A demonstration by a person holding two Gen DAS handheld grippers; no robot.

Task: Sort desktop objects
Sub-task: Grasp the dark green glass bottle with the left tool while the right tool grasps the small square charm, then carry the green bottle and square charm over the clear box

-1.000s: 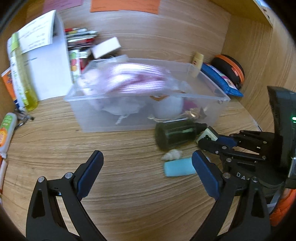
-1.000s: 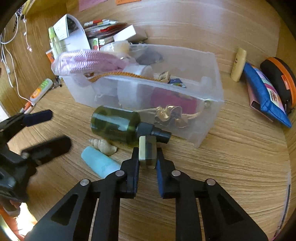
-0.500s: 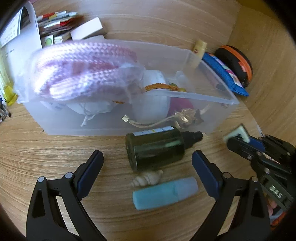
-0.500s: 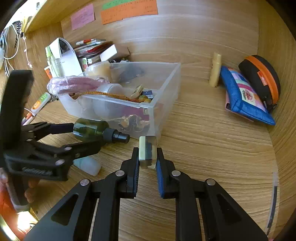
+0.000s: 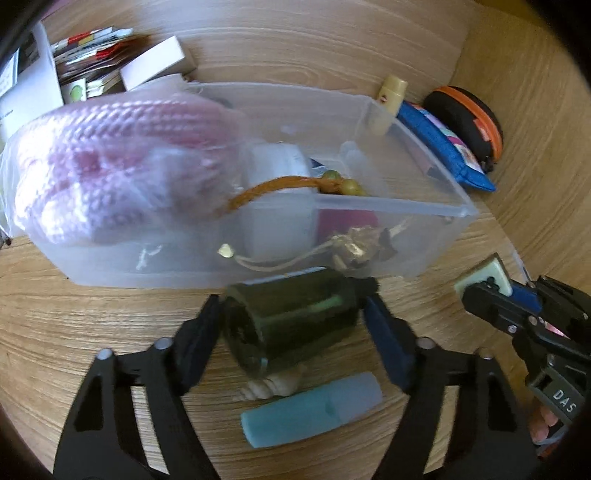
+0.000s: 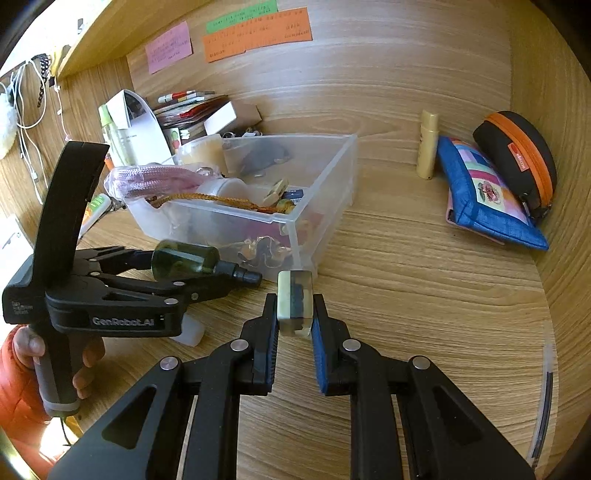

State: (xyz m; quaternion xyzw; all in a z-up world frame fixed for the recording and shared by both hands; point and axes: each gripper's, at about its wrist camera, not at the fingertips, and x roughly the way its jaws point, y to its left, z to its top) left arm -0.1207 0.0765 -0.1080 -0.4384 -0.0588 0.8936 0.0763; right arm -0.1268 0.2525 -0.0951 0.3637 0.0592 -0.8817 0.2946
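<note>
The surface (image 6: 424, 295) is wood-grain, walled at the back and right. My clear bin (image 5: 436, 236) sits toward its back left, already stuffed with a bagged pink rope (image 5: 110, 166) and oddments. Pouches (image 6: 487, 199) lie at the right edge against the wall.

The green bottle (image 5: 295, 317) lies on its side just in front of the bin's near wall, cap toward the right. My left tool (image 5: 291, 332) has just been closing around its body; the pads bracket it, base end by one finger and shoulder by the other, but blur keeps me from saying they press yet. I judge it rigid, smooth and apt to roll or slip, maybe glass, so I would grip mid-body, not the narrow cap.

My right tool (image 6: 294, 325) is clenched on a small block (image 6: 295, 308), cream with a dark band, hard and light by the look, held above bare surface near the bin's front corner.

A shell (image 5: 273, 386) and a blue tube (image 5: 310, 410) lie nearer me than the bottle; only the left view shows them properly. Only the right view shows the wall notes (image 6: 255, 33) and my hand (image 6: 55, 362) on the left tool's handle.
</note>
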